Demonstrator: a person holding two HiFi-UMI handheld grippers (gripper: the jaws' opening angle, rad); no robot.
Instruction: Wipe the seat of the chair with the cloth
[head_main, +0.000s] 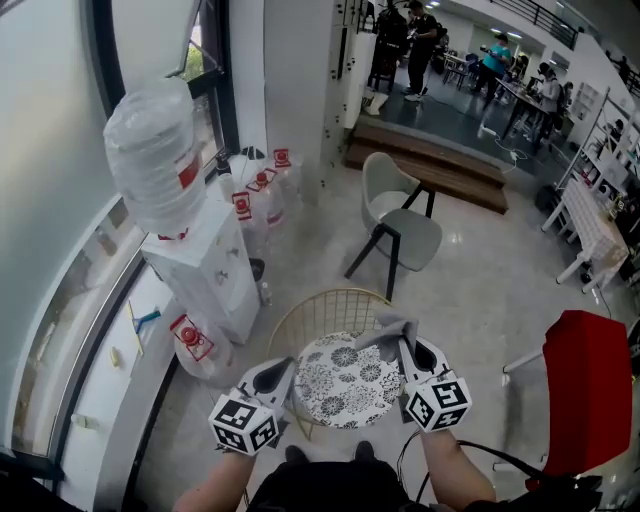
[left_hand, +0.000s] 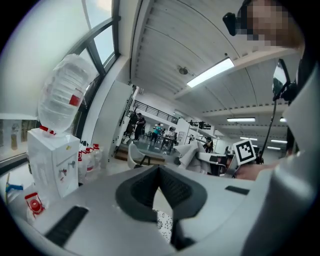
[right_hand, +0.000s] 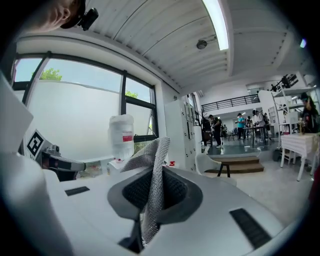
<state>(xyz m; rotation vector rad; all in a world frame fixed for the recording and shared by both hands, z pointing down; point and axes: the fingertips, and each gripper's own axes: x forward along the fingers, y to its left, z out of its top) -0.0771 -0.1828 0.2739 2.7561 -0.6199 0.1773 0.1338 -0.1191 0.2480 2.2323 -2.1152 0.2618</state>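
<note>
A water dispenser (head_main: 212, 268) with an upturned bottle (head_main: 155, 155) stands by the window at the left. Just right of it, the left gripper (head_main: 280, 372) hovers at the near left edge of the chair (head_main: 330, 305) – its jaws are pressed together with nothing between them, and the floral seat (head_main: 345, 385) shows below. Across the seat, the right gripper (head_main: 405, 348) pinches the grey cloth (head_main: 386, 328) – a mesh fold stands up between its closed jaws, over the seat's far right edge beside the gold wire back. Further right stands a red chair (head_main: 590, 390).
</note>
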